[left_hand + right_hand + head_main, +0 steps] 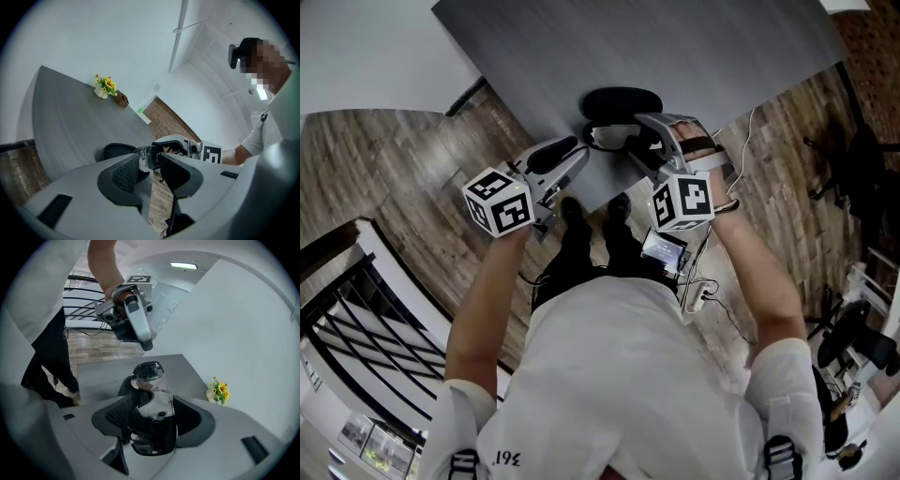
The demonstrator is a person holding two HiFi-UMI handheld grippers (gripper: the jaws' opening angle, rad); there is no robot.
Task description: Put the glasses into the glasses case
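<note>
Clear-lensed glasses with a black frame [152,399] sit between the jaws of my right gripper [154,412], which is shut on them; they hang above the grey table [694,56]. In the head view the glasses [612,137] lie between the two grippers, just in front of the black oval glasses case [620,100]. The case [115,151] rests on the table near its front edge. My left gripper [579,153] stands at the glasses' left end with its jaws apart and nothing pressed between them. From the left gripper view the glasses [146,157] show just past its tips [152,160].
A small pot of yellow flowers [105,87] stands far back on the table beside a brown box [122,98]. Wooden floor [412,159] surrounds the table. Cables and a power strip [701,295] lie on the floor by the person's feet.
</note>
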